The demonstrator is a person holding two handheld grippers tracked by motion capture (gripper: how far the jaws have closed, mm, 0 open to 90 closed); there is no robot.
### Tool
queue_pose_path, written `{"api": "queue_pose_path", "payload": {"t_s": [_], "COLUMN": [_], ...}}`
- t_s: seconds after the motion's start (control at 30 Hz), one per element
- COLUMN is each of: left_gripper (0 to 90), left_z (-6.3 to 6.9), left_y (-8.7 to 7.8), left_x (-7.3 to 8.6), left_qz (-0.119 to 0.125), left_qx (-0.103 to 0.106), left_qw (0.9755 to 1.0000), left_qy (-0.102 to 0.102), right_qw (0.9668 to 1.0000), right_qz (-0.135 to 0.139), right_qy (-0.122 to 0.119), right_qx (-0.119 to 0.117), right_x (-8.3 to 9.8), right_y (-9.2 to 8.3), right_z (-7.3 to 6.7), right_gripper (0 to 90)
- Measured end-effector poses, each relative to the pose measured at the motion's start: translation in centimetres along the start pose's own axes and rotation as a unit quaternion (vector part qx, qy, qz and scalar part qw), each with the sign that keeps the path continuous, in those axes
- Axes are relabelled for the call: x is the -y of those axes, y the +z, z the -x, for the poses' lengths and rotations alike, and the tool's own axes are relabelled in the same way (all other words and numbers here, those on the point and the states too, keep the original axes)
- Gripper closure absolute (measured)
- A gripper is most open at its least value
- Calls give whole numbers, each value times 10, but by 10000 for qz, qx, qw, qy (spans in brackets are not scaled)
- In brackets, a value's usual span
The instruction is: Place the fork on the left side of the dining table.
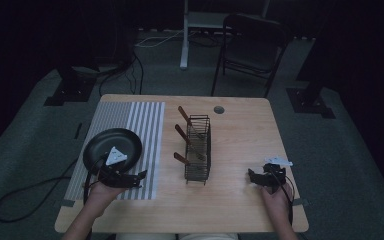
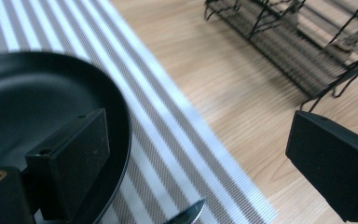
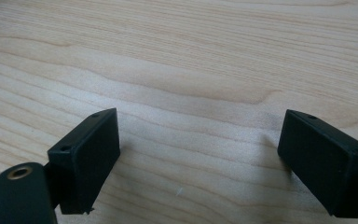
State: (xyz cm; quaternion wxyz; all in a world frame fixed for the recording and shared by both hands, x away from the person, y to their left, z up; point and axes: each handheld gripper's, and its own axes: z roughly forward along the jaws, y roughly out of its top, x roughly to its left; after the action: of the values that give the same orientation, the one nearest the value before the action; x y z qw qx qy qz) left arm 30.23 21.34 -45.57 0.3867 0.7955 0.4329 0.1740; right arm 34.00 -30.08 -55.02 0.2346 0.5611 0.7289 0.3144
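Note:
A black round pan (image 1: 105, 142) lies on a grey-and-white striped mat (image 1: 147, 125) at the table's left. My left gripper (image 1: 136, 176) hovers at the pan's near edge, open, its jaws pointing right. In the left gripper view the open gripper (image 2: 200, 149) has one jaw over the pan (image 2: 28, 102) and the other over bare wood, with the mat (image 2: 168, 140) between them. A shiny metal tip (image 2: 189, 215) shows at the bottom edge. My right gripper (image 1: 254, 179) stands open over bare wood at the right; in its own view the right gripper (image 3: 200, 154) holds nothing.
A black wire rack (image 1: 198, 150) stands mid-table with three wooden-handled utensils (image 1: 184, 136) sticking out to its left; the rack (image 2: 279, 51) is also ahead of the left jaws. A cable hole (image 1: 219, 109) sits near the far edge. A folding chair (image 1: 252, 45) stands beyond the table.

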Motion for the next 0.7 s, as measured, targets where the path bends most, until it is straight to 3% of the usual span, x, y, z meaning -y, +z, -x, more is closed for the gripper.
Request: {"api": "queue_pose_path", "payload": {"t_s": [0.7], "left_gripper": [61], "left_z": [9], "left_y": [10], "left_x": [-49], "left_qz": [225], "left_qx": [264], "left_qw": [9989], "left_qy": [308], "right_qw": [10000], "right_qz": [-2], "right_qy": [3], "right_qx": [0], "right_x": [0], "right_y": [0], "right_z": [0], "right_gripper": [124]}}
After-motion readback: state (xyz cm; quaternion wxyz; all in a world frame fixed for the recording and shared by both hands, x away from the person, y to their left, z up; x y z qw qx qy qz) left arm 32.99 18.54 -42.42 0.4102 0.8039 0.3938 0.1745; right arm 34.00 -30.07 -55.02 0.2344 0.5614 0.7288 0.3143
